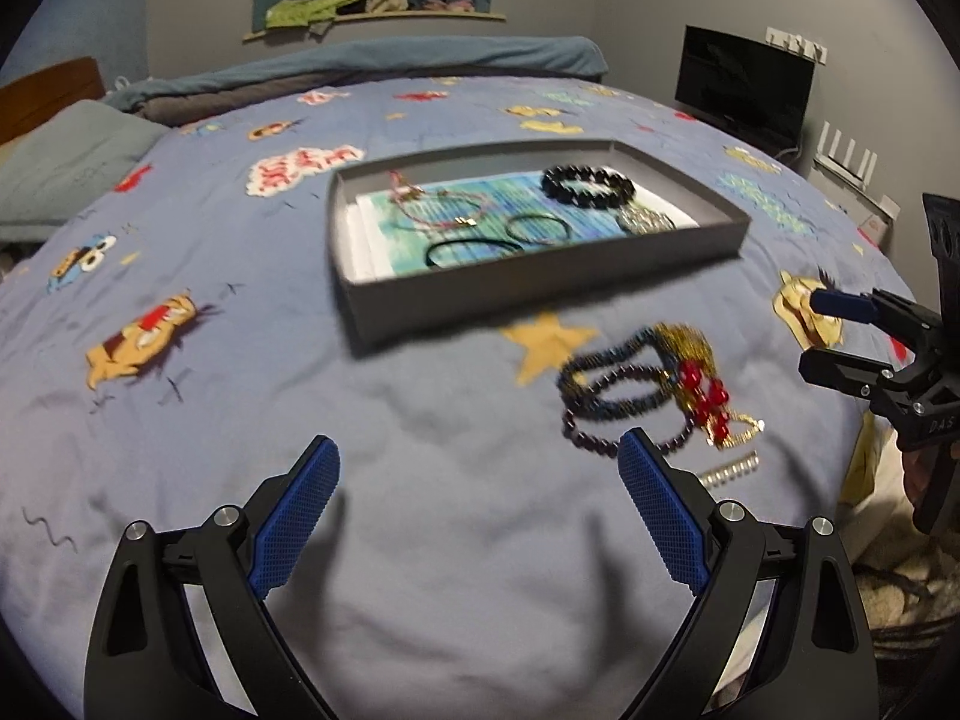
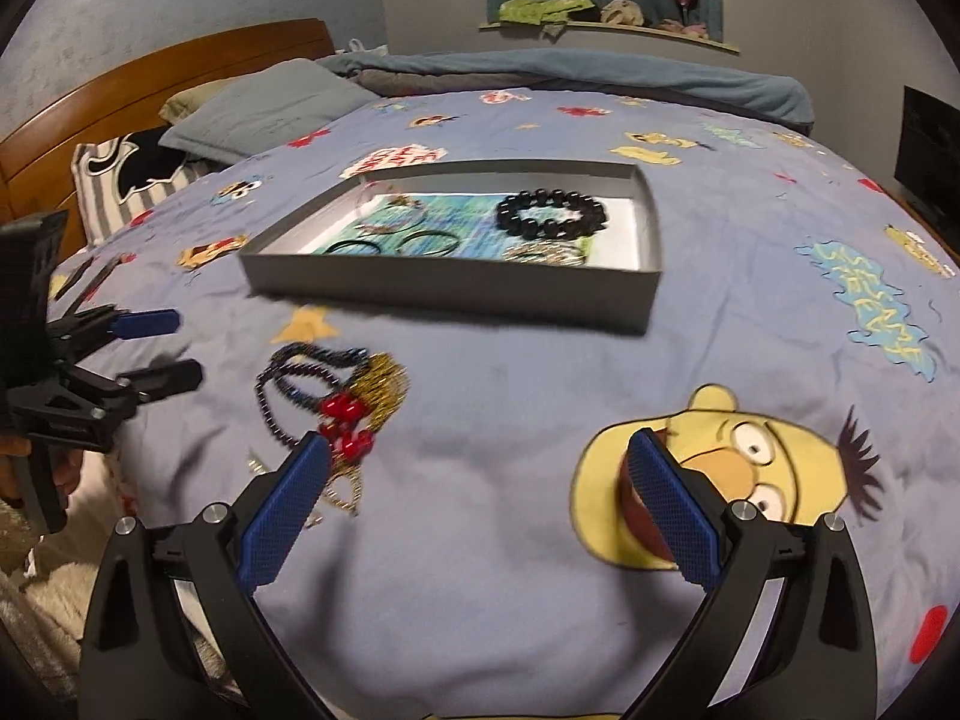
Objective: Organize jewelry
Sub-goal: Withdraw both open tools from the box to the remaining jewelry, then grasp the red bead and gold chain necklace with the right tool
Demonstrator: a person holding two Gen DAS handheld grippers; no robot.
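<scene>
A grey shallow box (image 1: 540, 291) (image 2: 444, 288) lies on the bed and holds a black bead bracelet (image 1: 588, 185) (image 2: 552, 213), thin black rings (image 1: 537, 228) (image 2: 426, 240), a pink cord and a silvery piece. In front of it on the cover lies a heap of loose jewelry (image 1: 654, 390) (image 2: 336, 396): dark bead strands, a gold chain, red beads. My left gripper (image 1: 477, 480) is open and empty, just short of the heap, which is to its right. My right gripper (image 2: 480, 474) is open and empty, with the heap by its left finger.
The blue cartoon-print bed cover (image 1: 300, 420) (image 2: 720, 330) fills both views. Pillows (image 2: 264, 108) and a wooden headboard (image 2: 156, 84) are at the left. A black monitor (image 1: 744, 81) stands past the right bed edge. A window ledge (image 1: 372, 18) holds clutter.
</scene>
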